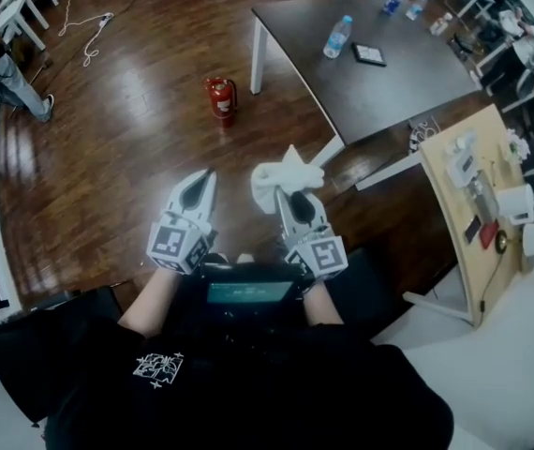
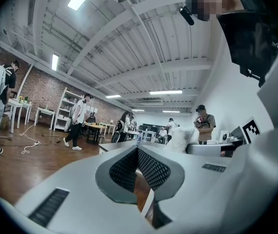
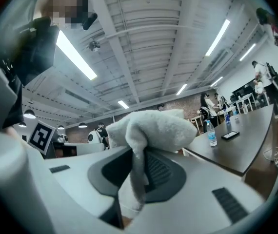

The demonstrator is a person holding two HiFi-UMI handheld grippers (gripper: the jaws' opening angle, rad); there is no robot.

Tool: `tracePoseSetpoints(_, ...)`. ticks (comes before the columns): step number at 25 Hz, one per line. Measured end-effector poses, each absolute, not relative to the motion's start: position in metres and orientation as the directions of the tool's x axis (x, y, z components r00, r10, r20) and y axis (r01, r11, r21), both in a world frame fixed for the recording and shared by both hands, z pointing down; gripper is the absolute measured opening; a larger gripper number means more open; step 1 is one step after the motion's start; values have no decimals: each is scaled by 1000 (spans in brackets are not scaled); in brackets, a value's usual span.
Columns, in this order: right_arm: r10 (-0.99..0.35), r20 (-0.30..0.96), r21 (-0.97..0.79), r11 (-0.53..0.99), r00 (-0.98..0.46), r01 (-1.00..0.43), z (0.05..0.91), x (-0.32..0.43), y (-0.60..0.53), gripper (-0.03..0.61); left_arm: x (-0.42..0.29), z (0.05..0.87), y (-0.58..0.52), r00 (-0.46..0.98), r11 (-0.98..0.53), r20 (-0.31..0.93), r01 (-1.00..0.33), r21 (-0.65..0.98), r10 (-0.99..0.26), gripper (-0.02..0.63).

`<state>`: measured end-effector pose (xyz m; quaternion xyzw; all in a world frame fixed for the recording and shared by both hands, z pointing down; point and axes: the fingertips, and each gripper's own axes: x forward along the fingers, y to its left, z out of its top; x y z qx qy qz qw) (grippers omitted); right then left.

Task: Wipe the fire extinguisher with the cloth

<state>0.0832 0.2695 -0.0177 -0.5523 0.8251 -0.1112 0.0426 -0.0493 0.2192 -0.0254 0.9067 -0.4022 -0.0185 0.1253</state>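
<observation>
Black-shirted torso (image 1: 248, 373) of the person, nearest the lens, forearms leading to both tools. Right gripper (image 1: 284, 195): jaws clamped on a white cloth (image 1: 281, 174), which bunches above the tips. Left gripper (image 1: 205, 176): jaws pressed together, nothing between them. Red fire extinguisher (image 1: 221, 98): upright on the wood floor (image 1: 108, 157), near a white leg of the dark table (image 1: 389, 82), well apart from the cloth and out ahead of both tools. Head view alone shows the extinguisher. Right gripper view adds the cloth's pinched fold running down between the pads (image 3: 161, 167), plus a water bottle (image 3: 210, 133) and a flat dark device (image 3: 230, 135) on that table. Left gripper view adds the ribbed pads (image 2: 151, 167) meeting at their tips
</observation>
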Motion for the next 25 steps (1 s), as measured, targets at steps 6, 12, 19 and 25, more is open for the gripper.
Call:
tracePoseSetpoints(6,-923,58,-233,359,-381,-904,-23,61,279,81,-56,-16,238,712,-679,76,-692,244,-698,-2)
tracePoseSetpoints(12,-926,43,-240,355,-375,-904,-35,45,282,81,-60,-28,249,729,-696,69,-674,249,-681,-2)
tracePoseSetpoints(19,-931,65,-235,336,-359,-912,-34,37,277,80,-73,-33,242,719,-688,51,-681,253,-693,-2)
tracePoseSetpoints(25,-933,67,-228,330,-353,-916,-34,35,278,80,-73,-33,243,722,-694,39,-677,245,-691,-2)
